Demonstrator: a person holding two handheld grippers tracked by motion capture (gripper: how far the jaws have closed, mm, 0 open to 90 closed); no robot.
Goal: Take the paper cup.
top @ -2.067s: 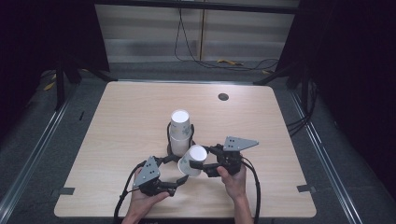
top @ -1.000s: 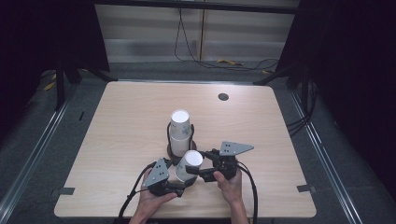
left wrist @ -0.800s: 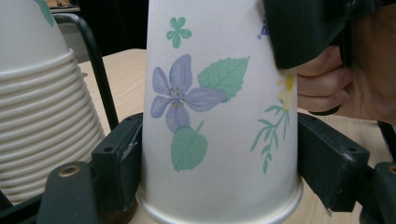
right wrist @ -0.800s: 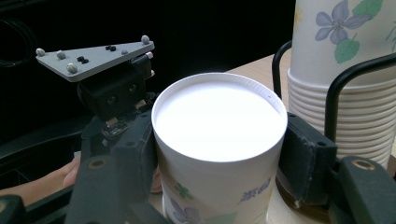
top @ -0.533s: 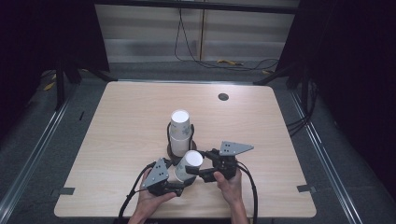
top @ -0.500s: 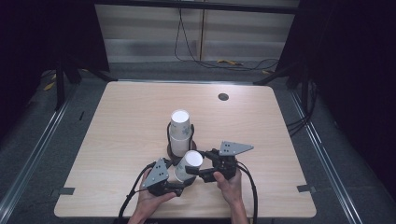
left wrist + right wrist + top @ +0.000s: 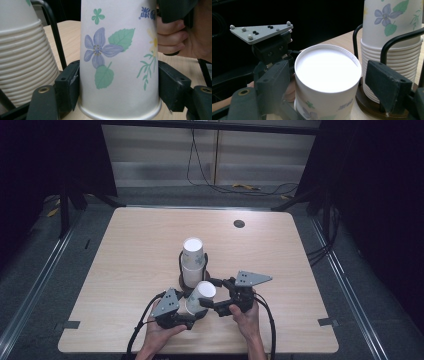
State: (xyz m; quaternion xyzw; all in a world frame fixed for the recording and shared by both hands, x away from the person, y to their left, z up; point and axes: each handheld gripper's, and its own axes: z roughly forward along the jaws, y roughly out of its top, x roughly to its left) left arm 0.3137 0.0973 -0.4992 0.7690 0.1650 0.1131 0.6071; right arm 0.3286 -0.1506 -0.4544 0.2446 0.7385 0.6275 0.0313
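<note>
Between the left tool's (image 7: 117,95) pads, cup (image 7: 117,62) clamped; flowers apparently printed inverted.

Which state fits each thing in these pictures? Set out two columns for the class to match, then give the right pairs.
Things:
1. single paper cup
2. stack of cups
3. left gripper
4. right gripper

States:
A. jaws apart, a gap at one side of the cup
B. standing in a black wire holder
C. upside down between both grippers
D. jaws pressed on the cup's sides near its rim

Pairs: 1-C, 2-B, 3-D, 4-A
</note>
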